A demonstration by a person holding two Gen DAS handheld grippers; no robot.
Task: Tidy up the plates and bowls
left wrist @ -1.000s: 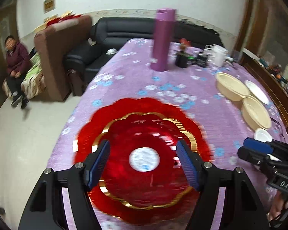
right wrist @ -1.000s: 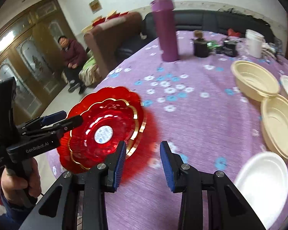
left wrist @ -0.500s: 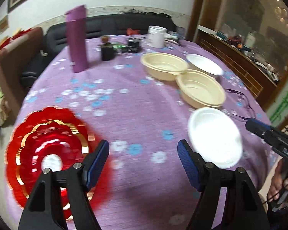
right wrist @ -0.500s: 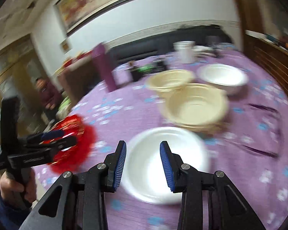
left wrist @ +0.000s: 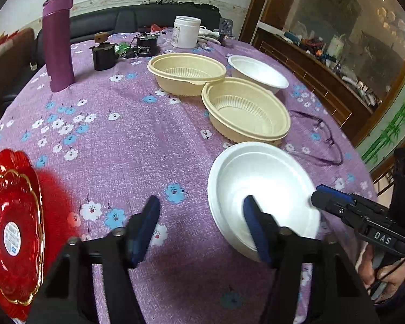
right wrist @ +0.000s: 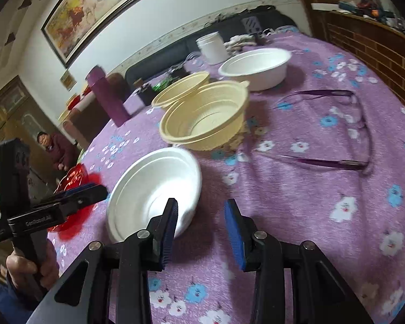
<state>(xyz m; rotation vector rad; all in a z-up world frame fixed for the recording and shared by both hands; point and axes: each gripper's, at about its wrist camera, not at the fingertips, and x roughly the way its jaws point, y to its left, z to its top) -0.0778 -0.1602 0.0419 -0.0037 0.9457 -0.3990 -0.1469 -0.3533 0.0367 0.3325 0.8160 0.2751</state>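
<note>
Purple flowered tablecloth [left wrist: 127,145] covers the table; a dark sofa and a wooden cabinet stand behind it. Red scalloped plates [left wrist: 12,232] are cut off by the left edge of the left wrist view; in the right wrist view the other tool hides most of them. How many are stacked there cannot be told. Near white bowl [left wrist: 262,189] has its near rim hidden behind a blue pad in both views, so contact cannot be confirmed.

Left gripper [left wrist: 202,226]: jaws partly apart, just been closing, nothing between them but cloth; its right pad overlaps the near white bowl's interior in the picture. Right gripper [right wrist: 201,228]: jaws at a narrow gap, empty; its left pad sits in front of the bowl's right rim.

Both tools point downward over the near table edge, flanking the bowl. A hand [right wrist: 29,267] grips the left tool's handle.

Two cream bowls [left wrist: 245,110] sit beyond the near white bowl, touching each other, the far white bowl [left wrist: 257,73] behind them. Purple-framed glasses [right wrist: 334,127] lie to the right, a purple flask [left wrist: 58,44] stands upright far left.
</note>
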